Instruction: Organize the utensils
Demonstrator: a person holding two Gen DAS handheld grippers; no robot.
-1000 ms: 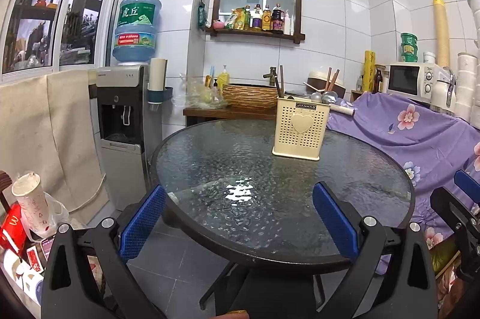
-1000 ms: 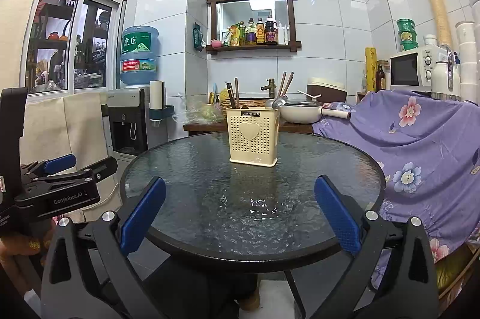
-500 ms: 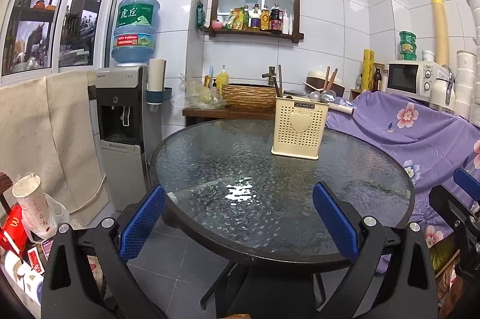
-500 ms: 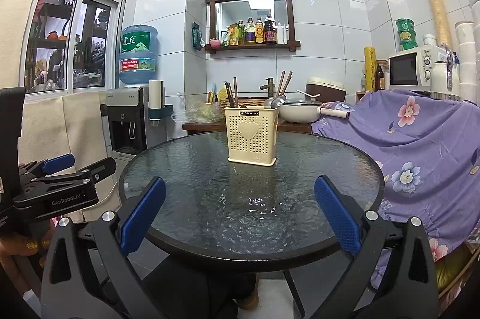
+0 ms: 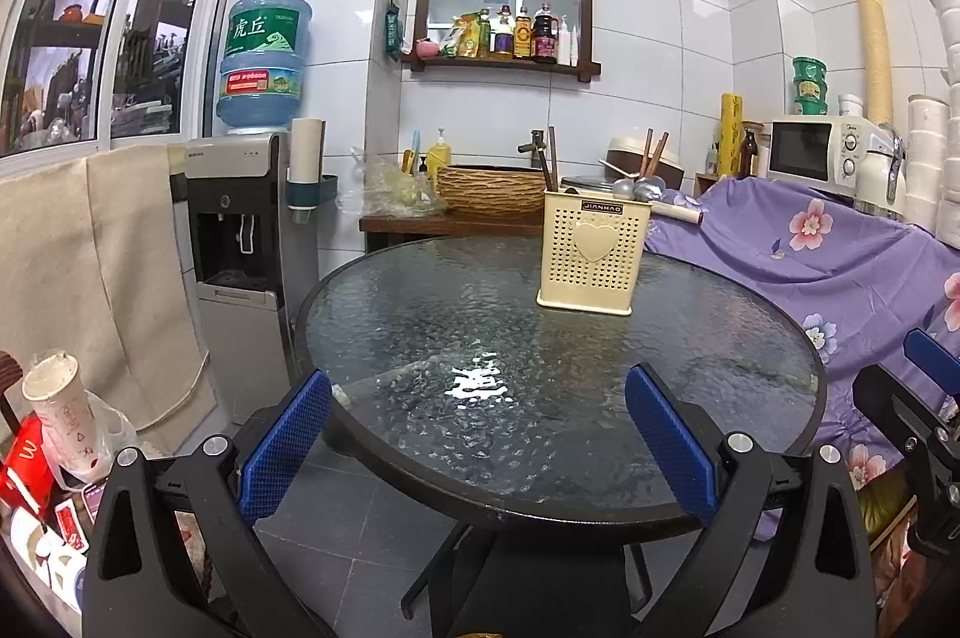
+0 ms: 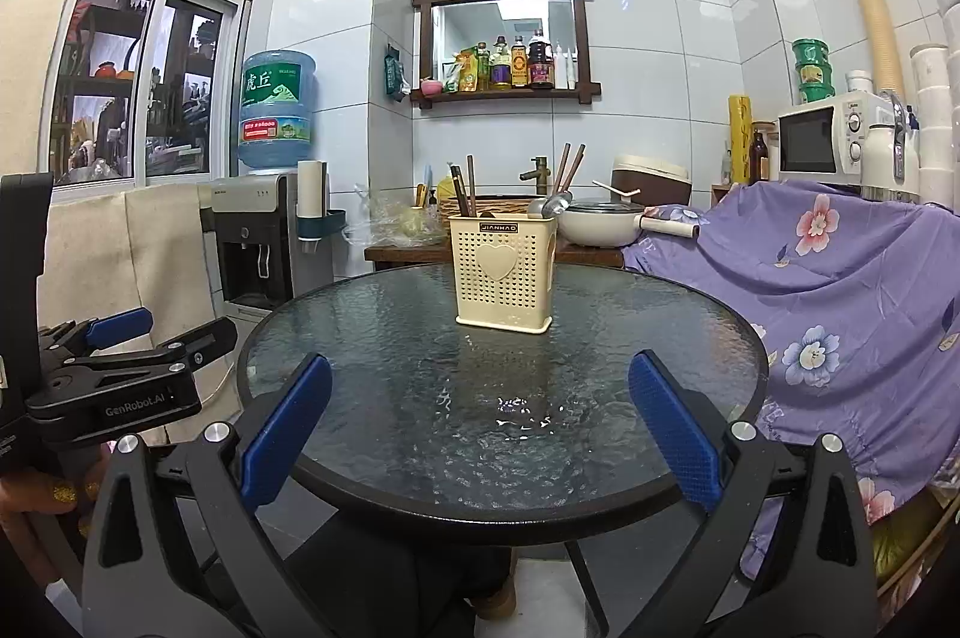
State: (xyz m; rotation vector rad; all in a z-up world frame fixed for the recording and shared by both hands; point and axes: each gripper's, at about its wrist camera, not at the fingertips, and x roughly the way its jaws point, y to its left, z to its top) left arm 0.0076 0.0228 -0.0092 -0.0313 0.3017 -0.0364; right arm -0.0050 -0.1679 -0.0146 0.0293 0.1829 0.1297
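Right wrist view: one holder (image 6: 503, 272), four chopsticks (image 6: 569, 168), two spoons (image 6: 551, 205).

Cream utensil holder (image 6: 503, 278), perforated with dot grid and heart emblem, is sitting on dark, ripple-textured glass table (image 6: 420, 368). At 3 o'clock, purple cloth (image 6: 840, 278) is showing pink-and-white flowers. Blue pads (image 6: 285, 428) are lining black gripper fingers.

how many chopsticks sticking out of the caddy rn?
4 visible in the cream caddy: two dark chopsticks at its left end, two brown chopsticks at its right end beside the spoons. Shorter ones may sit hidden inside.
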